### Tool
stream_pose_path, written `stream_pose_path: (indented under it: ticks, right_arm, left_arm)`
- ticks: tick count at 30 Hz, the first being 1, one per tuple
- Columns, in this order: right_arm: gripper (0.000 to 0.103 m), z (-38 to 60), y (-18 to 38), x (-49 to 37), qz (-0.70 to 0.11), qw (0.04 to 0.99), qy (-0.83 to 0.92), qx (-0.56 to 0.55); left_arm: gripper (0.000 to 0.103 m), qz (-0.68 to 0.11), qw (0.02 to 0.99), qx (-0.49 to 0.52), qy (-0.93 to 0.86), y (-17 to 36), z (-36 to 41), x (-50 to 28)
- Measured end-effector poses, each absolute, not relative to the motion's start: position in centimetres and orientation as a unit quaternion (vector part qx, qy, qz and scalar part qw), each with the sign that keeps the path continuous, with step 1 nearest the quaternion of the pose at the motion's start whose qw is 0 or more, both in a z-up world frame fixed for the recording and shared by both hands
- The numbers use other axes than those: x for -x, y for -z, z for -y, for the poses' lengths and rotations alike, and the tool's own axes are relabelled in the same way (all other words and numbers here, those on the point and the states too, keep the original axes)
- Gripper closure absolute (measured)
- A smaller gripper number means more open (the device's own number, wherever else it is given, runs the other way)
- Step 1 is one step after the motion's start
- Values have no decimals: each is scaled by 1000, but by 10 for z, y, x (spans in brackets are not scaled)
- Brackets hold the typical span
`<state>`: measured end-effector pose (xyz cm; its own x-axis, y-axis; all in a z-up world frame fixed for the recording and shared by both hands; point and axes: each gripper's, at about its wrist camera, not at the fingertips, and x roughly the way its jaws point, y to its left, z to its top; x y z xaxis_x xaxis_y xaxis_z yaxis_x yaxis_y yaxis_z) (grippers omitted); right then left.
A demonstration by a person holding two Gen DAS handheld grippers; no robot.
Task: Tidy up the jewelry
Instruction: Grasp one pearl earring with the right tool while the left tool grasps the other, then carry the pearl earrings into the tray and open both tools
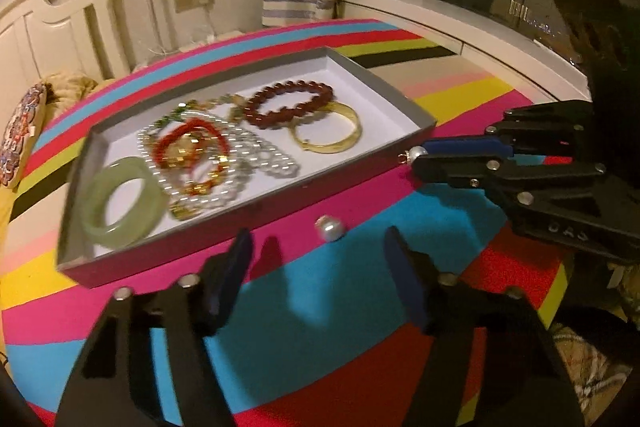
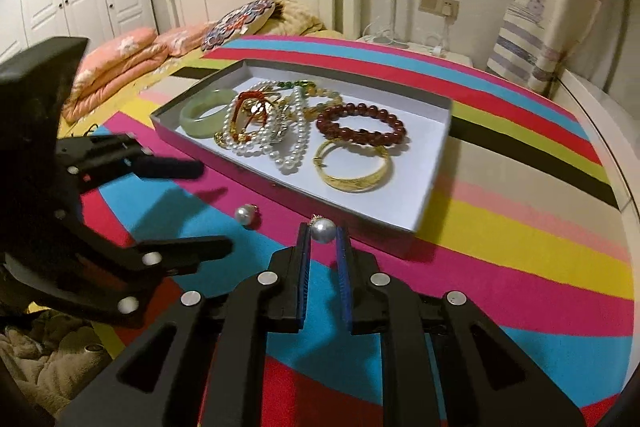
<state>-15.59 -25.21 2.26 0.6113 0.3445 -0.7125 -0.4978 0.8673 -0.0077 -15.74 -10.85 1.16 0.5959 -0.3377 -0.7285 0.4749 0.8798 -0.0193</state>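
The right tool (image 2: 323,235) grips a pearl earring (image 2: 322,230) between its nearly closed fingertips just short of the jewelry box (image 2: 420,203), while the left tool (image 1: 320,255) hovers wide open, a second pearl earring (image 1: 330,228) lying between and just beyond its fingertips

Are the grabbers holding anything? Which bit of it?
The right gripper pinches a pearl earring by its round pearl, gold hook poking out. The left gripper is open, holding nothing.

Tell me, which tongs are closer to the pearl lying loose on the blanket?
Left. The left tongs sit open right behind the loose pearl; the right tongs, gripping another pearl, are farther off beside it.
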Motion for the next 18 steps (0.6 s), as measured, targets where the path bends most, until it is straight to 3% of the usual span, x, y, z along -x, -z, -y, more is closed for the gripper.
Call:
stream_pose_path:
  ticks: [2, 4, 9, 18]
  right_arm:
    - [89, 255, -22, 156, -372, 892, -237, 96]
    - [89, 257, -20, 156, -372, 892, -240, 90]
    - [89, 261, -16, 156, -374, 891, -246, 80]
    - [89, 262, -33, 156, -346, 903, -243, 69]
  left_arm:
    - [50, -391, 887, -100, 223, -8, 118, 154]
    - [64, -396, 886, -105, 219, -6, 124, 150]
    - [89, -396, 885, -109, 221, -4, 126, 150]
    - [89, -363, 898, -105, 226, -24, 126, 155]
